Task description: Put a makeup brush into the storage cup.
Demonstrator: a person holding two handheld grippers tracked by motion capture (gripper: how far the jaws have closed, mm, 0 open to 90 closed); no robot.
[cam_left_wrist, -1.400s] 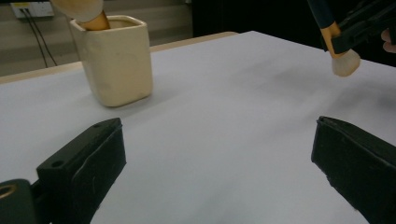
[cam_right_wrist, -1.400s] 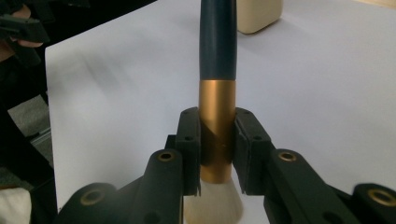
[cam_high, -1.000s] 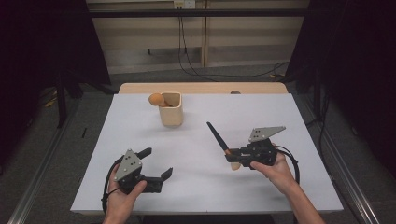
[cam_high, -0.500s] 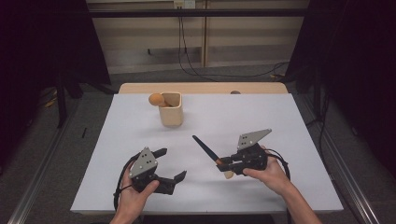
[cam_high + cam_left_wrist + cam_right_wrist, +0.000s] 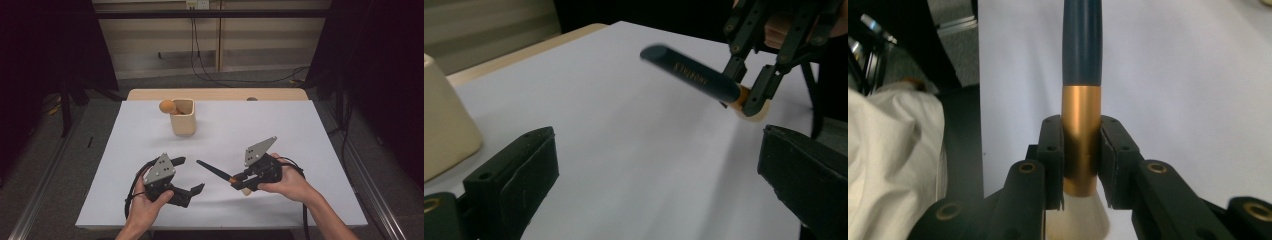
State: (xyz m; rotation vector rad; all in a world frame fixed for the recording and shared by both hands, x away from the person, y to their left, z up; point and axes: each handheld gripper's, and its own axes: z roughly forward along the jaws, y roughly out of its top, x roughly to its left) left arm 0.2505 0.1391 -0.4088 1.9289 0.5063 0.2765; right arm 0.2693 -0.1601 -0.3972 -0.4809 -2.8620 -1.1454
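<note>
The big white surface (image 5: 300, 150) takes up most of the high view, and the cream cup (image 5: 182, 117) stands on it on the far side from the person. An orange ball (image 5: 167, 106) with a little handle rests against the rim of the cup, on the side of the left hand. Well apart from the cup, on the near side of the surface, are the person's two hands. The right hand (image 5: 287, 184) holds the right gripper (image 5: 239, 181), and that gripper is closed tight on a brush (image 5: 215, 171). In the right gripper view the two black pads squeeze the gold ring of the brush (image 5: 1081, 145) from both sides, with the dark blue handle sticking out in front and the soft white hairs (image 5: 1078, 220) tucked back under the gripper. The brush is off the surface, held up in the air, and its blue handle points toward the left gripper (image 5: 191, 175). The left gripper is wide open and has nothing in it; in the left gripper view its two black pads stand far apart and the brush (image 5: 694, 75) hangs in the air ahead of them. It looks like the step in hand is passing the brush from one gripper to the other, or getting it ready to go into the cup. For the next move, the left gripper would need to come round the blue handle and close on it firmly before the right one lets go. The handle is thin and smooth, so it could slip if the grip is loose.
</note>
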